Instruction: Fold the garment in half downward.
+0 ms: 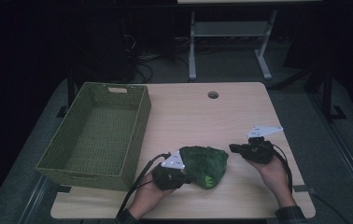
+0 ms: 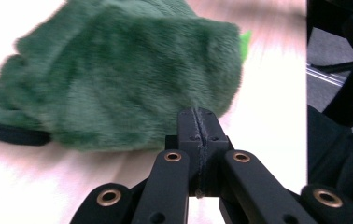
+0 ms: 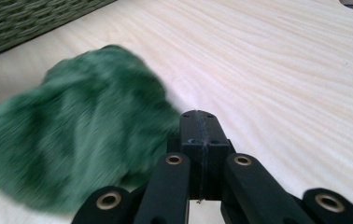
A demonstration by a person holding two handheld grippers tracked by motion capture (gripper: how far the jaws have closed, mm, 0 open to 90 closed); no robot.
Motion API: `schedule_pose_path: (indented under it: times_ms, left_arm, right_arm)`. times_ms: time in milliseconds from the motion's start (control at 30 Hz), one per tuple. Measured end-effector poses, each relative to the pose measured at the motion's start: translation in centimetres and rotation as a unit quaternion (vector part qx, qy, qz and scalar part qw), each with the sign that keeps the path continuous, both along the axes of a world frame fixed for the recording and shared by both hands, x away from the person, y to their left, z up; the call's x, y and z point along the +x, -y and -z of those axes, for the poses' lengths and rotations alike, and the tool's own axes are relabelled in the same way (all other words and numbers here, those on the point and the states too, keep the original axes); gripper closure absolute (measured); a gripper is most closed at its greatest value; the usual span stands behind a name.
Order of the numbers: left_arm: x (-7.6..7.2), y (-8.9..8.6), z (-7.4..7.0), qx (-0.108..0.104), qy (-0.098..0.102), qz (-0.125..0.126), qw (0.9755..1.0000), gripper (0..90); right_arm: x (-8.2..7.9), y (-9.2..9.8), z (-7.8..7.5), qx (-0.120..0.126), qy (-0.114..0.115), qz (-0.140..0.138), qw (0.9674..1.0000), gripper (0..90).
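- One green plush toy (image 1: pixel 203 165) lies on the tabletop (image 1: pixel 188 116), near the front edge, between the two tongs; not in the wicker basket (image 1: pixel 53 161).
- Left tongs (image 1: pixel 187 179) sit right at the plush's left side; jaws pressed together, nothing between them, tips just beside the fur (image 2: pixel 128 79).
- Right tongs (image 1: pixel 233 148) sit just off the plush's right side, apart from it; jaws also closed tight, empty.
- Progress, by judgement: early. Plush not gripped or lifted; basket looks empty. If the plush is meant for the basket, then grip, carry and drop are all left.
- Tabletop: pale wood grain, round cable hole (image 1: pixel 213 95) at far edge; basket at left, overhanging the edge.
- Room: dim, dark floor, white desk legs (image 1: pixel 192 51) and cables behind.
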State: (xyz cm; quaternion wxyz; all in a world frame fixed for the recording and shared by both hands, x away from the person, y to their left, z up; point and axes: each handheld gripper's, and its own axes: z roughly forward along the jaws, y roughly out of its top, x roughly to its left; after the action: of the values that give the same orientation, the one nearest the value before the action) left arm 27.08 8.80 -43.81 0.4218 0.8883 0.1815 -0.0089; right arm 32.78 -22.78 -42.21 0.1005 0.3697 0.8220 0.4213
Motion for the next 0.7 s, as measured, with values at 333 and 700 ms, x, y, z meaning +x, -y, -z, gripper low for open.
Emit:
schedule_pose_path:
  times_ms: [333, 700]
  left_arm:
    - [-0.4, 2.1, 1.4, 0.005, -0.02, 0.03, 0.9994, 88.8]
    - [0.4, 2.6, 2.2, 0.007, -0.023, 0.015, 0.9996, 88.9]
  right_arm:
    - [3.8, -2.8, 1.1, 0.006, -0.021, -0.022, 0.9995, 89.8]
    - [4.1, -5.1, 2.9, -0.009, -0.052, -0.058, 0.9969, 89.9]
